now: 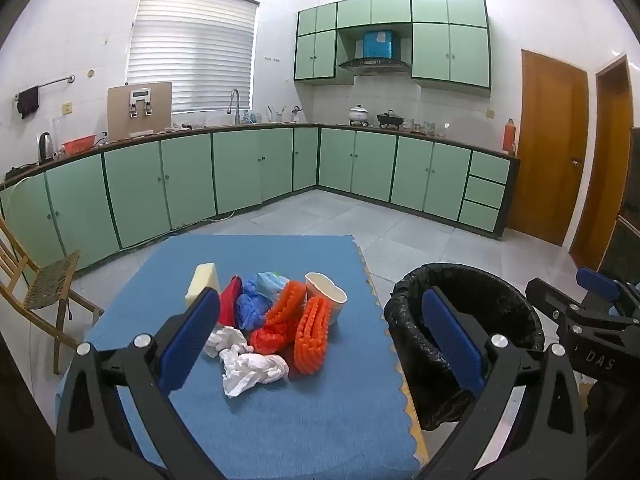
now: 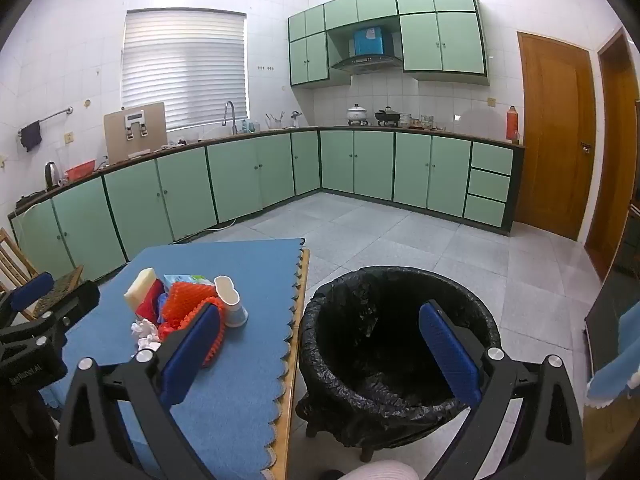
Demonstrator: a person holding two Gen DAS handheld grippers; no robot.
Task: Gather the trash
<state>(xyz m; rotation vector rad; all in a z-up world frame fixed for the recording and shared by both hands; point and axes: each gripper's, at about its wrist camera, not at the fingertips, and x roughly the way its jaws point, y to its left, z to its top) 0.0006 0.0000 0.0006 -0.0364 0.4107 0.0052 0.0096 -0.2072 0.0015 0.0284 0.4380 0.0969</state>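
Left gripper (image 1: 320,344) jaws wide apart, nothing held, hovering over trash pile (image 1: 276,320) on blue mat (image 1: 300,420): crumpled tissues (image 1: 252,368), orange bags, paper cup (image 1: 326,294). Right gripper (image 2: 320,356) likewise spread and empty above black-lined bin (image 2: 400,340) just beside table.

left wrist view looks forward and slightly down over tabletop (image 1: 300,420), trash pile (image 1: 276,320) close, right wrist view faces lined bin (image 2: 400,340) beside it, both share tabletop, bin, green kitchen cabinets (image 1: 360,168)
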